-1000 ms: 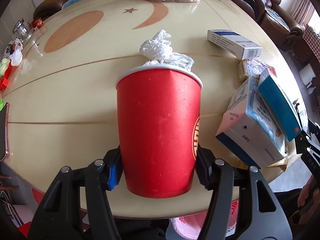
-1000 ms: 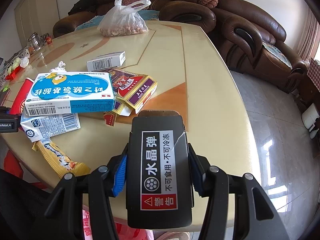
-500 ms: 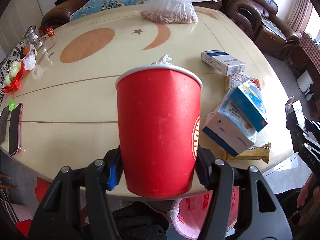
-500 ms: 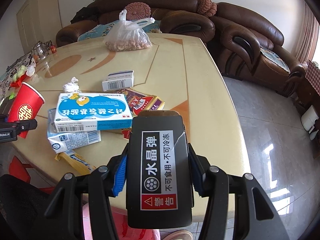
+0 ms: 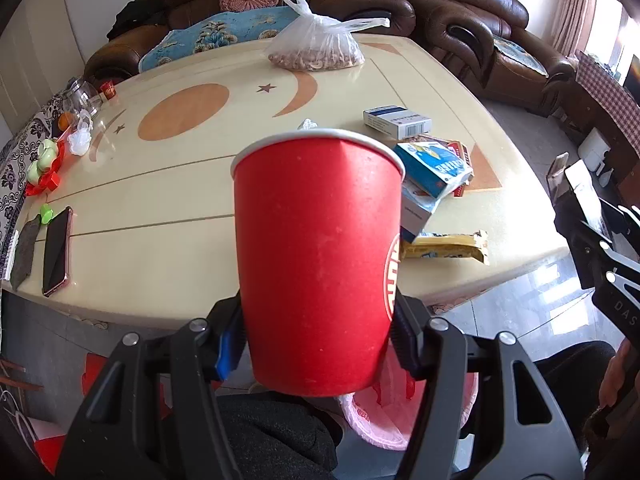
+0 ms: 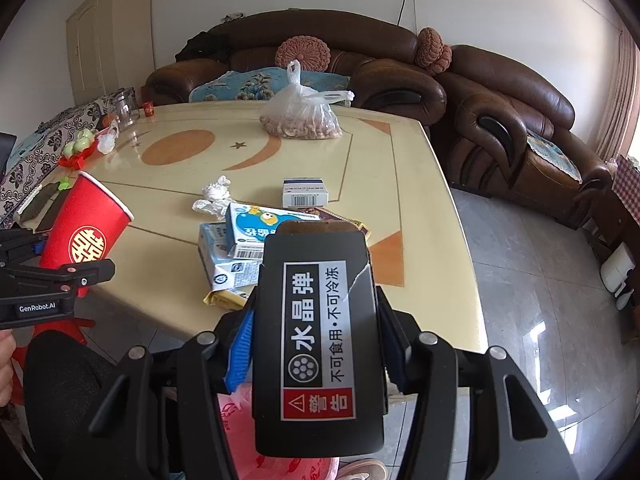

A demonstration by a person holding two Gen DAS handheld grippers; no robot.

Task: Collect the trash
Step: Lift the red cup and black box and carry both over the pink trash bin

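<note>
At the far left of the cream table [image 5: 168, 248] lie a phone [image 5: 57, 251] and a dark cloth, with red and green trinkets and a glass jar behind them near the edge. The left gripper [image 5: 316, 334] is clamped on a red paper cup [image 5: 318, 256], its pads pressing the lower wall from both sides; the cup stands upright in the grip, off the table and in front of its near edge. Seen from the right wrist, this cup [image 6: 86, 226] leans out over the table's left corner. Behind its rim a crumpled white wrapper [image 6: 214, 198] lies on the tabletop. Further back sits a clear plastic bag of nuts [image 5: 316, 46]. To the right of the cup is a pile of trash: a blue and white medicine box [image 5: 434, 168] resting on a larger carton, a white box with a barcode [image 5: 398, 121] beyond them, and a yellow snack wrapper [image 5: 444, 246] at the table edge. The right gripper [image 6: 316, 340] is clamped on a black box with a white and red label [image 6: 318, 344], held clear of the table over a pink bin bag [image 6: 240, 436] below. Brown leather sofas line the back and right.
</note>
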